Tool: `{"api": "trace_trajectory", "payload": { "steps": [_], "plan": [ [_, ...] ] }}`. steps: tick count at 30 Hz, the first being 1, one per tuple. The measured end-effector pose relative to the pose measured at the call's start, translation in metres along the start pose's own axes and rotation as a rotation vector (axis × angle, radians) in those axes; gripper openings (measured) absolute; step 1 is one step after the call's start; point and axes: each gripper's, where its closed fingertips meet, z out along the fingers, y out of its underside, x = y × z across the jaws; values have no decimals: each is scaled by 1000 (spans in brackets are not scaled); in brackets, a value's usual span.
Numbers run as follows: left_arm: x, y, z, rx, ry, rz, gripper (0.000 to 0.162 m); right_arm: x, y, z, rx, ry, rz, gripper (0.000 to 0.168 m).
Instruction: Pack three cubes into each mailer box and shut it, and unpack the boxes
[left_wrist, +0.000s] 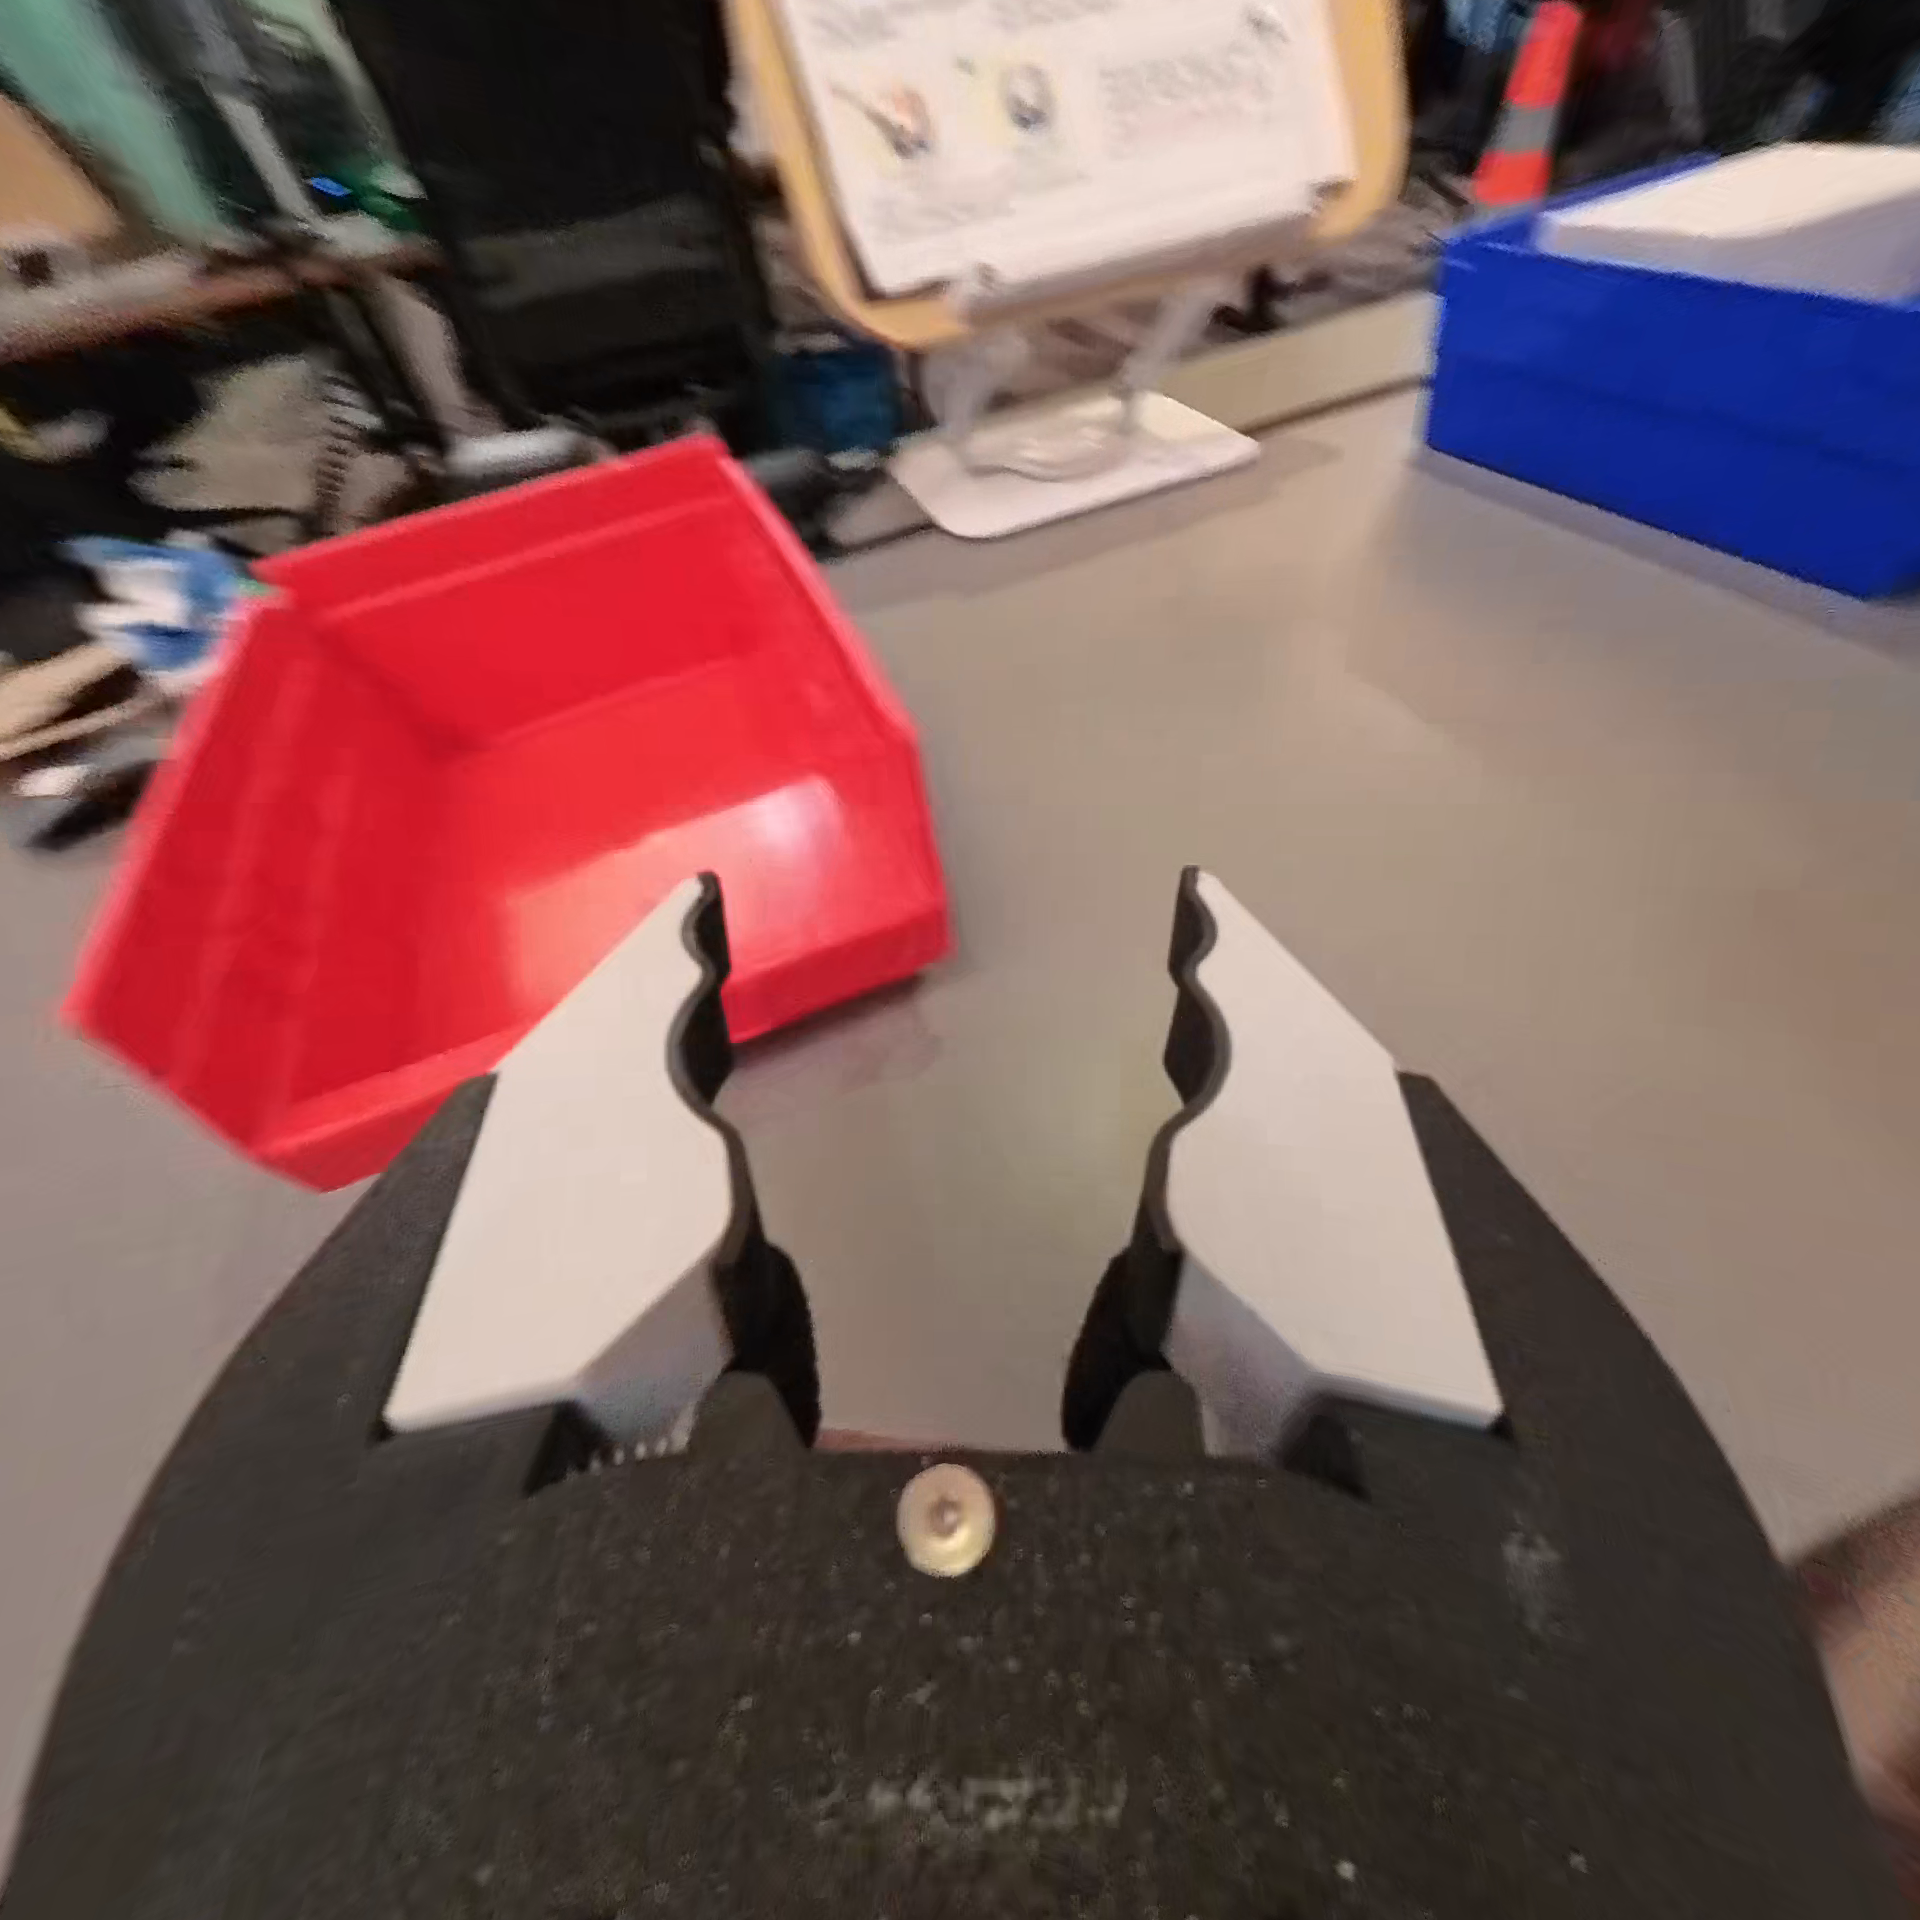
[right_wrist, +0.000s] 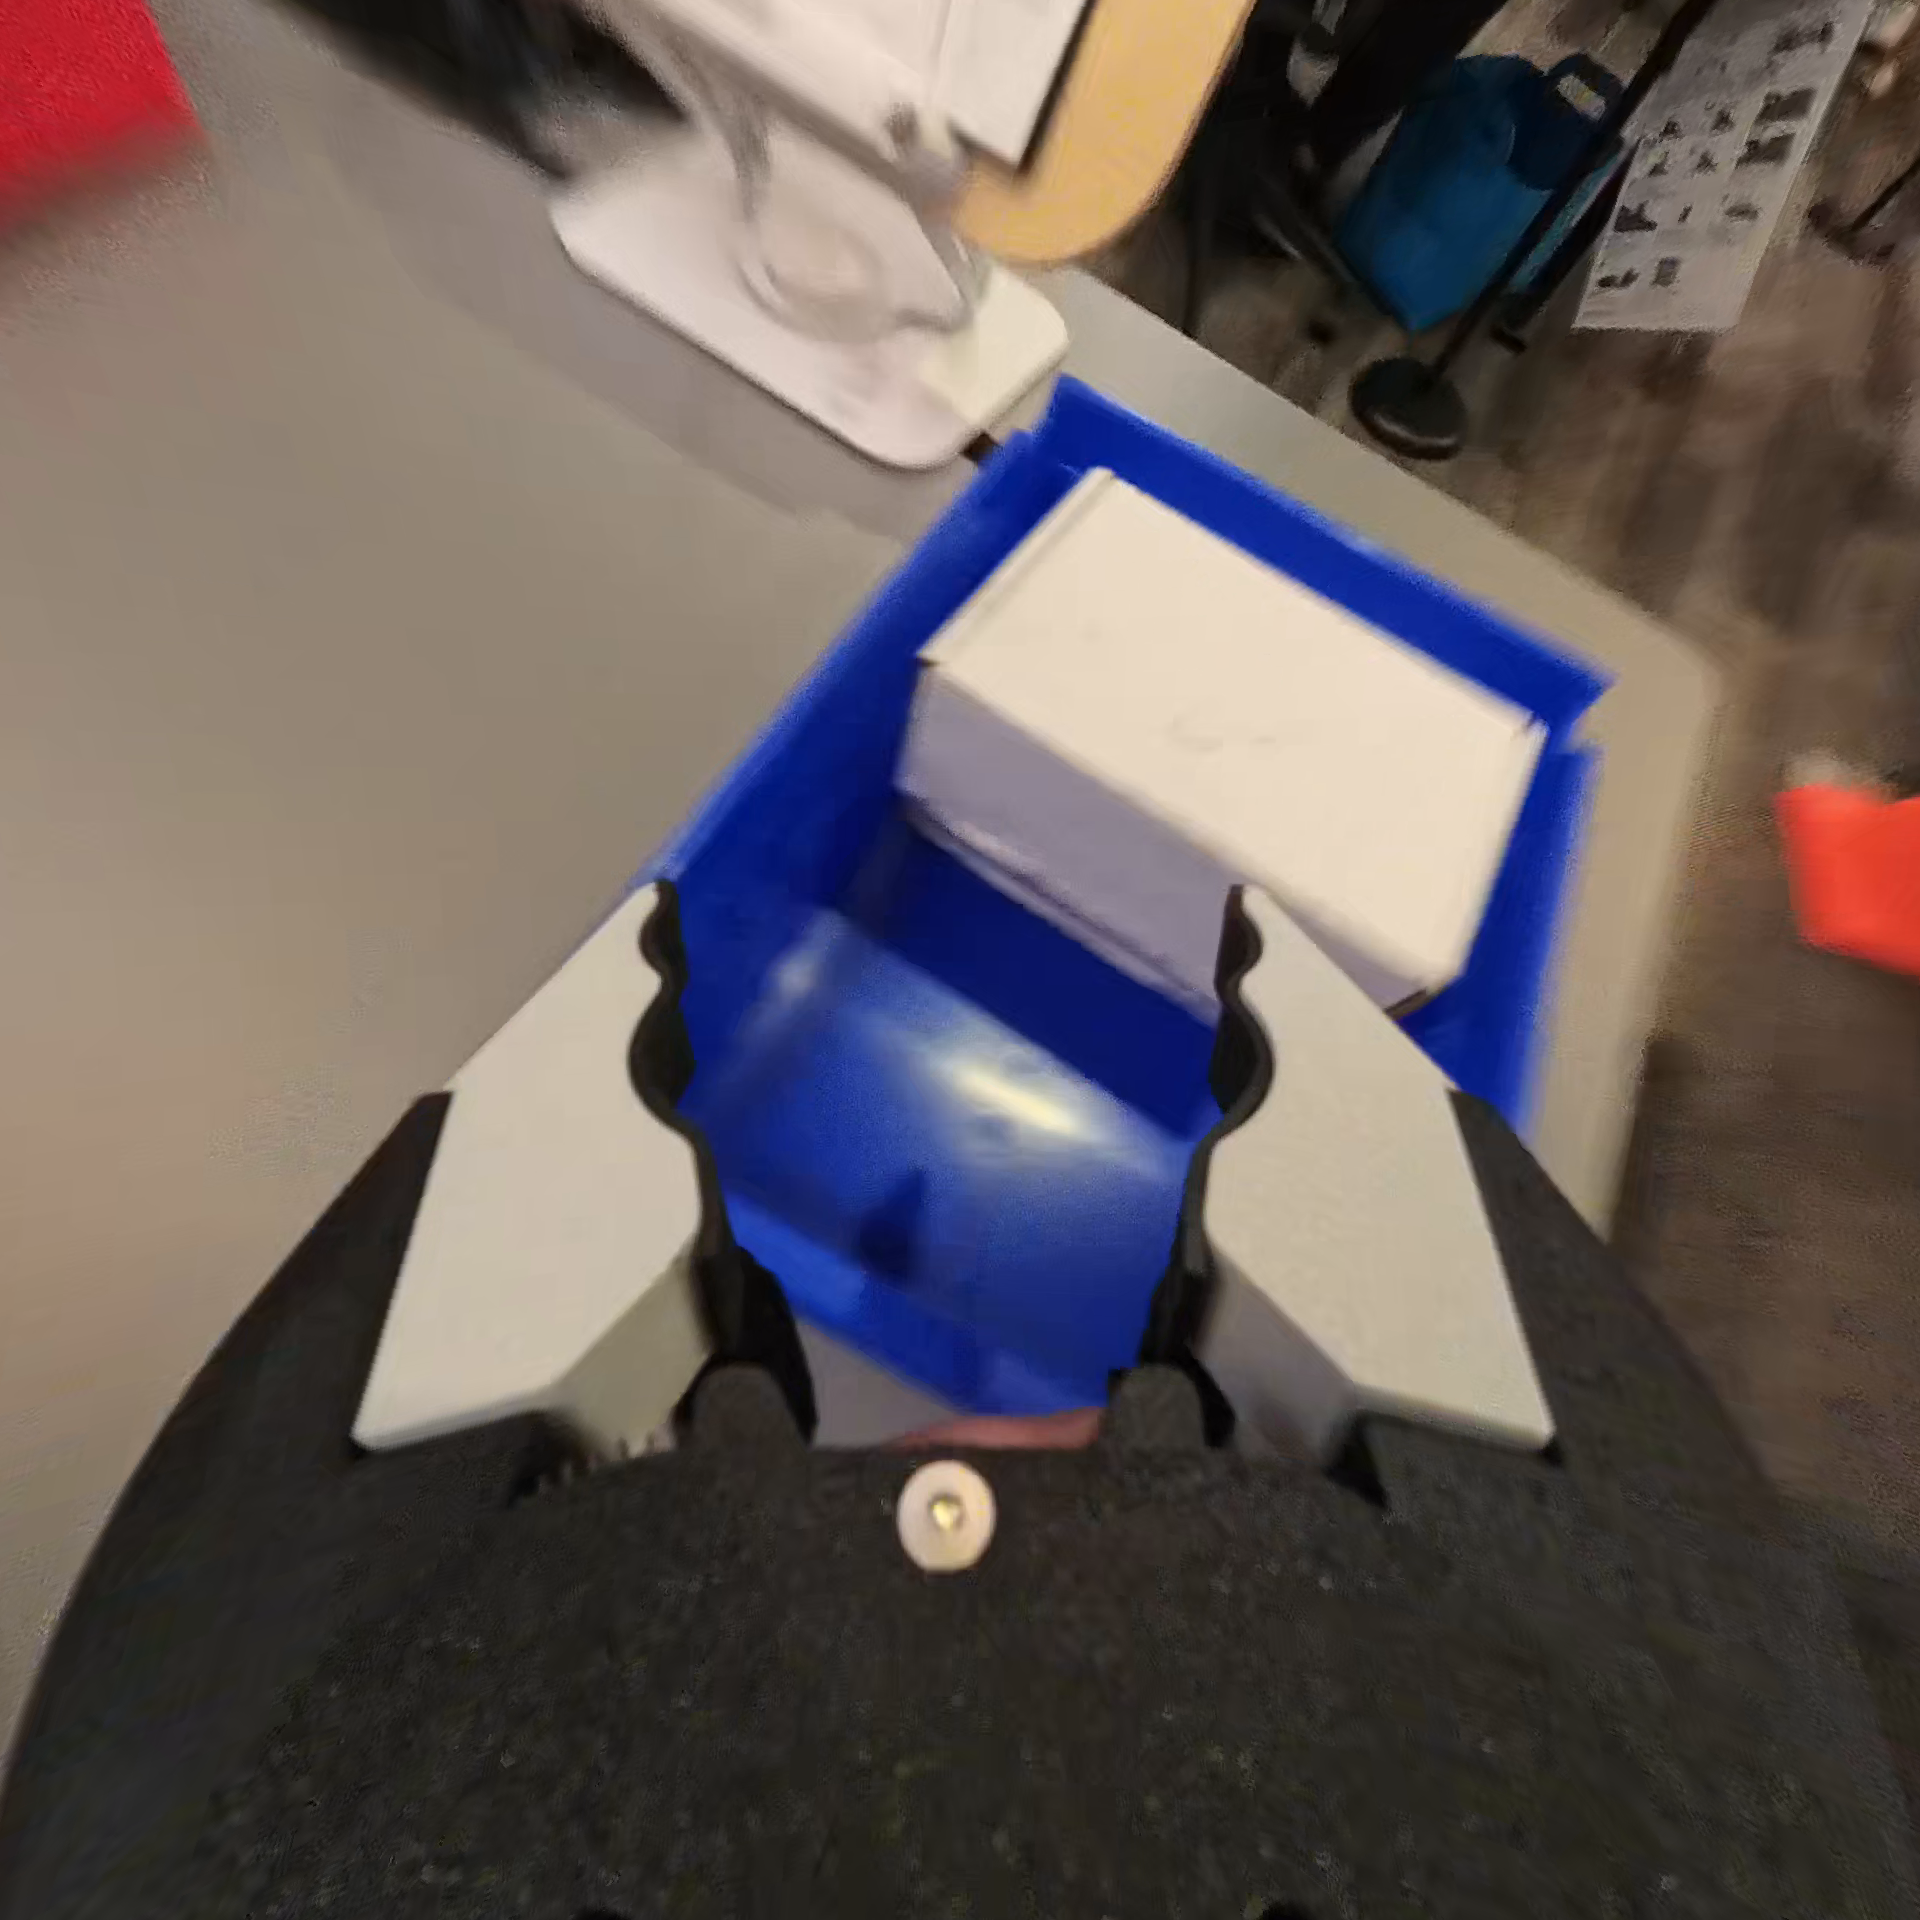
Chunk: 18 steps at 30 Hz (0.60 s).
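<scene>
Both sets of jaws are spread wide with nothing in them. The right gripper (right_wrist: 951, 940) hangs over the open blue plastic bin (right_wrist: 790, 831) at the corner of the grey worktop (right_wrist: 364, 623), and a closed white cardboard mailer box (right_wrist: 1216, 717) sits toward the bin's far end, seemingly on top of another. The left gripper (left_wrist: 945, 904) points at the bare-looking red plastic bin (left_wrist: 312, 883) further along. No cubes visible anywhere. Looks like the fetch-a-box step: next the right needs to drop in and straddle that top box squarely.
</scene>
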Motion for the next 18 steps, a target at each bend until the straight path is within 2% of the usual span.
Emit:
{"api": "trace_trajectory", "payload": {
  "steps": [2, 3, 6, 9, 12, 16, 18],
  "plan": [
    [-35, -5, -11, 84, -120, -31, 73, -28, 20, -16, 103, 18, 224, 96],
    [-47, -3, -14, 87, -144, -45, 70, -39, 31, -21, 139, 38, 302, 88],
    [-69, 26, -10, -24, -193, -99, 73, -58, 61, -32, 233, 101, 537, 83],
    [-70, 42, -4, -89, -171, -172, 71, -50, 79, -38, 229, 176, 541, 82],
    [-69, 42, 3, -98, -194, -146, 70, -46, 83, -37, 195, 139, 533, 82],
    [-53, 31, 15, -86, -196, -65, 69, -44, 83, -42, 219, 105, 583, 81],
    [-24, 13, 29, -56, -135, -33, 71, -43, 78, -50, 253, 103, 578, 80]
  ]
}}
